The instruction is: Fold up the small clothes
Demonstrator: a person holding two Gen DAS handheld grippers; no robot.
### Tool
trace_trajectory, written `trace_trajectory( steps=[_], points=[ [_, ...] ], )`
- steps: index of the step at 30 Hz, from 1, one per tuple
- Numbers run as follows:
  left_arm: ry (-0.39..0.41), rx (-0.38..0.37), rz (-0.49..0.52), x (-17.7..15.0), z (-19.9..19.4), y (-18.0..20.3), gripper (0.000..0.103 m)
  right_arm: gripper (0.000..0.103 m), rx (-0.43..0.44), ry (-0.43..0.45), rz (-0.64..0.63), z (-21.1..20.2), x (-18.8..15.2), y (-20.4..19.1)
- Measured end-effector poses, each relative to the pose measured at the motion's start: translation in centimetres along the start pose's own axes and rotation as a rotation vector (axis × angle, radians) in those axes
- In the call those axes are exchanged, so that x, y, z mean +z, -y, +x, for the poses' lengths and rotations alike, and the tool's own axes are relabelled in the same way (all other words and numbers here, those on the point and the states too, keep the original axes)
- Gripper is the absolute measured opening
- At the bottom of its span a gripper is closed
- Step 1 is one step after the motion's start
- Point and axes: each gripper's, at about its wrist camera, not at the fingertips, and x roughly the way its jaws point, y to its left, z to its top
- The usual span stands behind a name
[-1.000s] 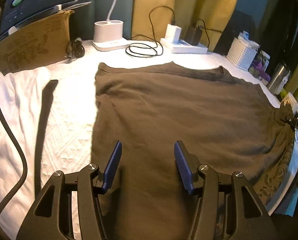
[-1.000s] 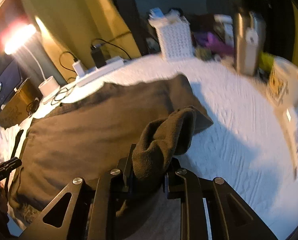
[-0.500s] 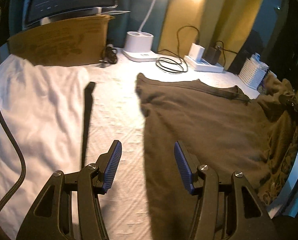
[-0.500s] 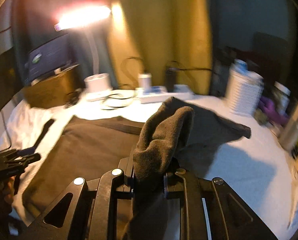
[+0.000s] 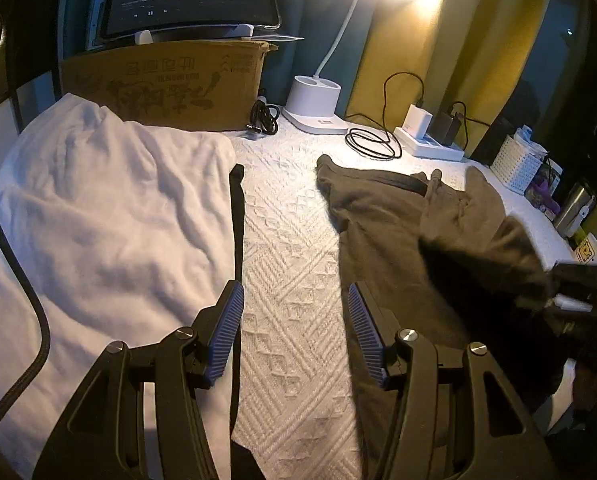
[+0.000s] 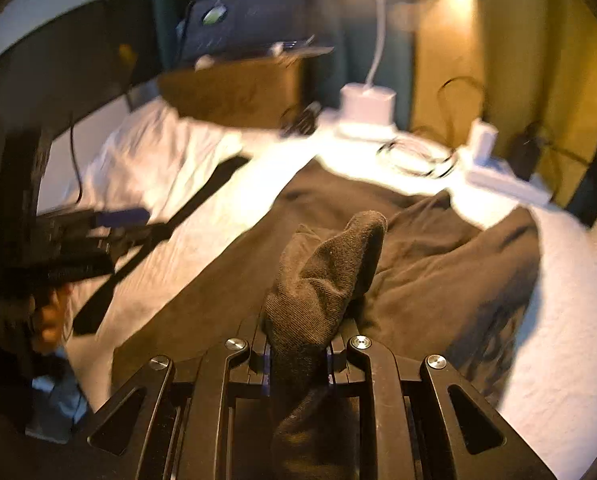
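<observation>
**Brown shirt lifted by one corner**

Brown cloth is bunched between the closed fingers of the right gripper [image 6: 296, 354], a thick fold of the shirt [image 5: 382, 232] standing up out of the jaws toward 12 o'clock. The rest of the shirt lies rumpled on the white bedspread [image 5: 290, 264], its far edge near the coiled cable [image 5: 372, 144] at 1 o'clock in the left wrist view. The left gripper [image 5: 294, 324] hangs with its blue pads [image 5: 230, 328] apart and nothing between them, over bare bedspread just left of the shirt. A white cloth [image 5: 106, 216] lies at 9 o'clock, with a dark strap [image 5: 238, 216] along its right edge. A cardboard box [image 5: 166, 80] and a lamp base [image 5: 316, 102] stand at 12 o'clock.
</observation>
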Motion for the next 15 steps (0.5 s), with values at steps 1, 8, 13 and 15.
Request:
trace_trajectory(
  steps=[1, 8, 13, 15],
  points=[
    [-0.001, -0.001, 0.002, -0.1, -0.1, 0.1, 0.055, 0.019, 0.004, -0.006, 0.000, 0.3, -0.1, -0.3],
    [0.012, -0.012, 0.030, -0.3, -1.0, 1.5, 0.055, 0.019, 0.030, -0.021, -0.014, 0.1, -1.7, -1.3],
    [0.012, -0.020, 0.045, -0.4, -1.6, 2.6, 0.055, 0.020, 0.039, -0.061, -0.065, 0.6, -3.1, -2.6],
    [0.005, -0.021, 0.044, -0.5, -1.6, 2.8, 0.055, 0.022, 0.034, -0.067, -0.067, 0.6, -3.5, -2.8]
  ],
)
